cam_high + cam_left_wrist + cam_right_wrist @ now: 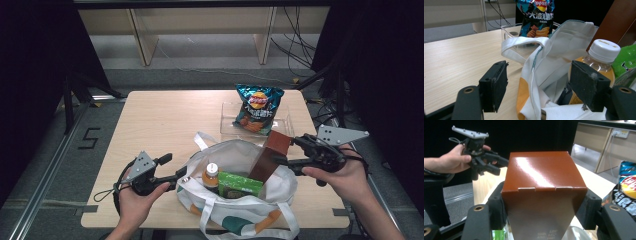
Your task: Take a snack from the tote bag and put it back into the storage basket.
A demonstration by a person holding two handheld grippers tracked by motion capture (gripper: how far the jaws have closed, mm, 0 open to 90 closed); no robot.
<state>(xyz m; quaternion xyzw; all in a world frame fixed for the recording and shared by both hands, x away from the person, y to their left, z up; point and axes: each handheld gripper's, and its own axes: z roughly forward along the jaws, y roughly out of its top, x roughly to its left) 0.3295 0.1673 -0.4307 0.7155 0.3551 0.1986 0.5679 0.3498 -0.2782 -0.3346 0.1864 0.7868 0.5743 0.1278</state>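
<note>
A white tote bag (240, 210) with orange and green patches stands open at the table's near edge. Inside it are an orange drink bottle (211, 172) with a white cap and a green packet (239, 184). My right gripper (286, 150) is shut on a tall brown box (269, 156), which hangs tilted over the bag's right side with its lower end inside. In the right gripper view both pads press the box (544, 175) on its sides. My left gripper (175, 167) stands open at the bag's left rim. In the left gripper view the bag's rim (534, 75) lies between the wide jaws, untouched, with the bottle (602, 53) behind the right pad (587, 85).
A blue chips bag (257, 107) leans in a clear plastic tray (225, 120) at the table's (160, 120) back right. The left half of the tabletop is bare wood. Shelving legs and cables lie on the floor beyond.
</note>
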